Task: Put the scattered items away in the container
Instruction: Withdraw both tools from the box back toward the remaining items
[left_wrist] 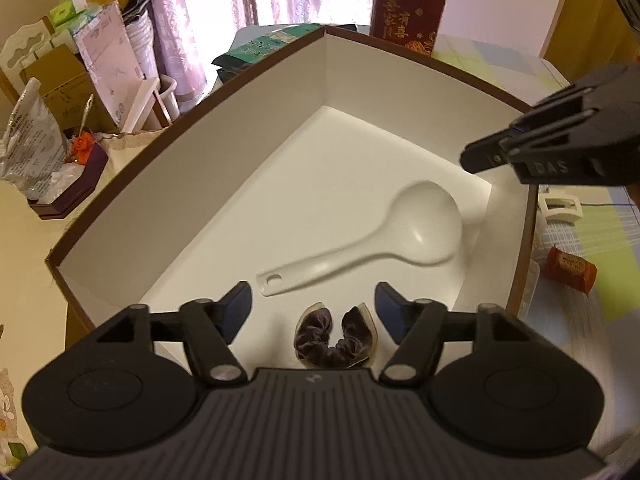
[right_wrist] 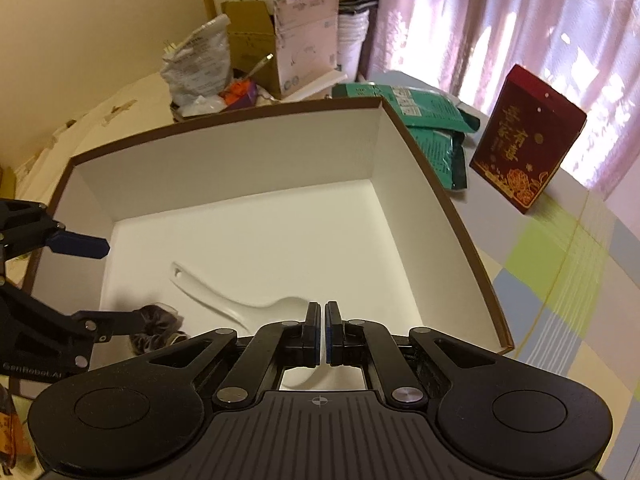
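A large white box with a brown rim holds a white plastic rice spoon and a dark purple velvet scrunchie in a clear wrapper. My left gripper is open and empty, with its fingers on either side above the scrunchie, not touching it. My right gripper is shut and empty above the spoon's bowl end. It also shows in the left wrist view over the box's right wall.
A red wrapped sweet and a white clip-like item lie on the checked tablecloth right of the box. A dark red gift box and green packets stand behind it. Cardboard boxes and bags crowd the back left.
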Demonstrator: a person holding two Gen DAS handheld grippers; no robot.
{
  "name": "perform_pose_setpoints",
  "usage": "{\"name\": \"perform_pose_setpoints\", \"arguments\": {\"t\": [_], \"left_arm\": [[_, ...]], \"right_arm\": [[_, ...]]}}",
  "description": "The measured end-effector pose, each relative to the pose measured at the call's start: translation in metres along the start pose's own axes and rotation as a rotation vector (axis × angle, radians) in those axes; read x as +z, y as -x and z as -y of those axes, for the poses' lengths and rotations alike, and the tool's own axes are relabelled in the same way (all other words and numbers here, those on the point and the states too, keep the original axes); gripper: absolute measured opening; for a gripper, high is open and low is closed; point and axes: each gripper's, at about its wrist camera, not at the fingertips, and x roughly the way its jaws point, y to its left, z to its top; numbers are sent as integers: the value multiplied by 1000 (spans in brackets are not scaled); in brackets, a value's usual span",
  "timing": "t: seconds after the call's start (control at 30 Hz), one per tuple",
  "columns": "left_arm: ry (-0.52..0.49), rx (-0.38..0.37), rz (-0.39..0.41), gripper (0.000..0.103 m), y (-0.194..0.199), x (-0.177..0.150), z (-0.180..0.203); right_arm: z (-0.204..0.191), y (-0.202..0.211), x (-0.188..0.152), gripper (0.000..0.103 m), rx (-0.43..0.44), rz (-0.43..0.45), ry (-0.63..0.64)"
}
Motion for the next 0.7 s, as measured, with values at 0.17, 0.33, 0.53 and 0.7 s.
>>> {"name": "perform_pose_setpoints", "arguments": {"t": [0.17,0.33,0.53,0.7], "left_arm": [[22,13,11,76,8,1,3],[27,32,30,81,18,-1,9],[47,55,52,87,33,-1,14],[58,79,66,89,45,-3,19]], "right_arm": [[3,20,-6,103,20,82,-14],[1,31,-12,103,28,174,-28],[2,37,-16,103,8,219,-56],[3,49,-21,103,2,238,-70]]}}
